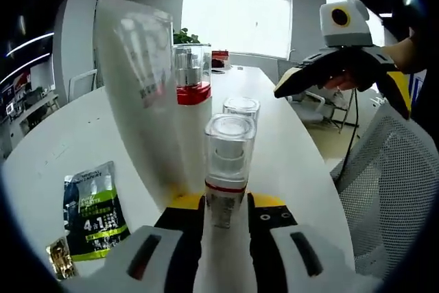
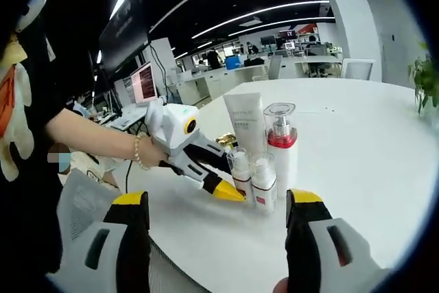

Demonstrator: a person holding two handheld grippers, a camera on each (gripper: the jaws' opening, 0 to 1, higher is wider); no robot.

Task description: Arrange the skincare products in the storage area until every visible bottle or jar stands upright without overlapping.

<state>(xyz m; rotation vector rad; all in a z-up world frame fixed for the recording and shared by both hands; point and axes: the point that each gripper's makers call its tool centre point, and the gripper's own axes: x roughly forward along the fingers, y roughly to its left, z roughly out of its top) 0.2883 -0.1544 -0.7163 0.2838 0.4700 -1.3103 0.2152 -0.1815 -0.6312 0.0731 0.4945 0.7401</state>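
On the round white office table [image 2: 357, 135], my left gripper [image 1: 225, 221] pinches a small pump bottle [image 1: 228, 159] near the table's edge beside the tube [image 1: 140, 87] and taller bottles, my right gripper [image 2: 216, 238] hangs spread, and a careless release could topple neighbours.

The left gripper view sits low over the white desk [image 1: 288, 149], very near the cluster of skincare bottles: a small pump bottle [image 1: 228, 169] stands between its jaws, and it faces along the desk toward bright windows. The right gripper view looks from farther back, off the desk's edge, toward the open office. Both views share the desk and the bottle cluster, including the tall white tube [image 1: 140, 87] [image 2: 245, 123]. Each view also catches the other gripper: the right gripper [image 1: 322, 73] and the left gripper [image 2: 199, 152].
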